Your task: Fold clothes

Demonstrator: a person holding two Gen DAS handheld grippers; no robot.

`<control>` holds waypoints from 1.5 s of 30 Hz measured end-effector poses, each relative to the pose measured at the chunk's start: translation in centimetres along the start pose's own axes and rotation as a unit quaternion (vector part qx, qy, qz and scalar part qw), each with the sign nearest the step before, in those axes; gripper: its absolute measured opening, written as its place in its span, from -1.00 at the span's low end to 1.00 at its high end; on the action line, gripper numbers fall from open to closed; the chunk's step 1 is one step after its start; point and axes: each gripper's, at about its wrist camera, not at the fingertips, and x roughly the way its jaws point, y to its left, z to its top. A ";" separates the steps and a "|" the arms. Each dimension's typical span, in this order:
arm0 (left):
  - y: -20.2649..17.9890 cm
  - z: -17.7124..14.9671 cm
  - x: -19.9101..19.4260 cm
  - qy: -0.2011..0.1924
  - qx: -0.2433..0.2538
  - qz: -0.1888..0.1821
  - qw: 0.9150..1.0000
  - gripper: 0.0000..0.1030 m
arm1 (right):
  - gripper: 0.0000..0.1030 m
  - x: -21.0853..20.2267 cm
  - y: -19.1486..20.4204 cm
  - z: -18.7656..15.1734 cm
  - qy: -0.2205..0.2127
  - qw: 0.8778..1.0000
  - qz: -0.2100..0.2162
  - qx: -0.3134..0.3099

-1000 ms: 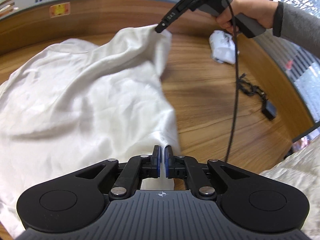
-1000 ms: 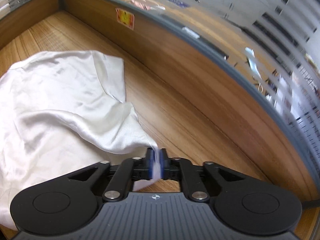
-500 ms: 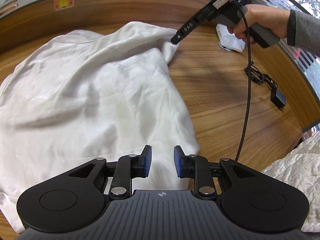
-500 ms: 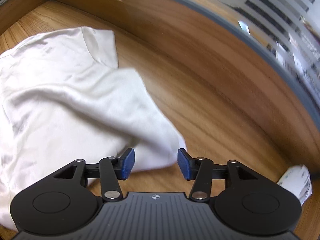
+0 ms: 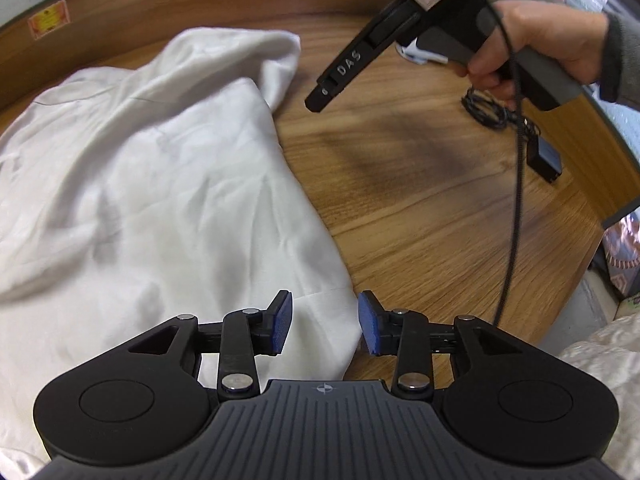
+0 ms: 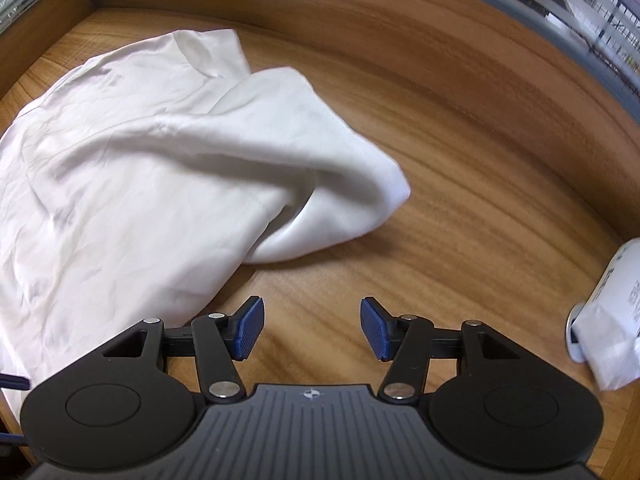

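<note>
A white garment (image 5: 152, 200) lies rumpled on the wooden table (image 5: 420, 208), with one edge folded over. My left gripper (image 5: 324, 328) hovers over the garment's near right corner; its jaws are opening and the blue pads press on nothing, the cloth lying flat below them. In the right wrist view the same garment (image 6: 140, 168) fills the left side, its folded corner bulging toward the middle. My right gripper (image 6: 312, 328) stands open above bare wood, just right of the cloth. The left wrist view shows the right gripper (image 5: 316, 102) held in a person's hand (image 5: 540, 40), apart from the cloth.
A wooden wall rims the table's far side. A white packet (image 6: 608, 320) lies at the right in the right wrist view. A black cable and adapter (image 5: 544, 156) lie at the table's right edge. A quilted white cloth (image 5: 600, 380) shows at the lower right.
Both grippers were shut on corners of the garment, then opened and let go. The cloth dropped onto the table, and both grippers drew away from the released corners.
</note>
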 end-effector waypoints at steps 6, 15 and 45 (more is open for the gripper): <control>-0.7 -0.2 1.6 0.020 0.023 0.023 0.999 -0.55 | 0.17 -0.2 0.1 -0.9 -0.003 1.000 0.010 0.013; 0.4 -0.7 -0.6 -0.040 0.015 0.062 0.997 -0.92 | 0.17 -0.3 0.4 -1.1 -0.007 1.000 0.017 0.024; 23.8 -6.9 -13.3 -0.120 -0.263 0.304 0.908 -0.92 | 0.17 -1.2 5.7 0.1 -0.042 0.996 0.036 0.067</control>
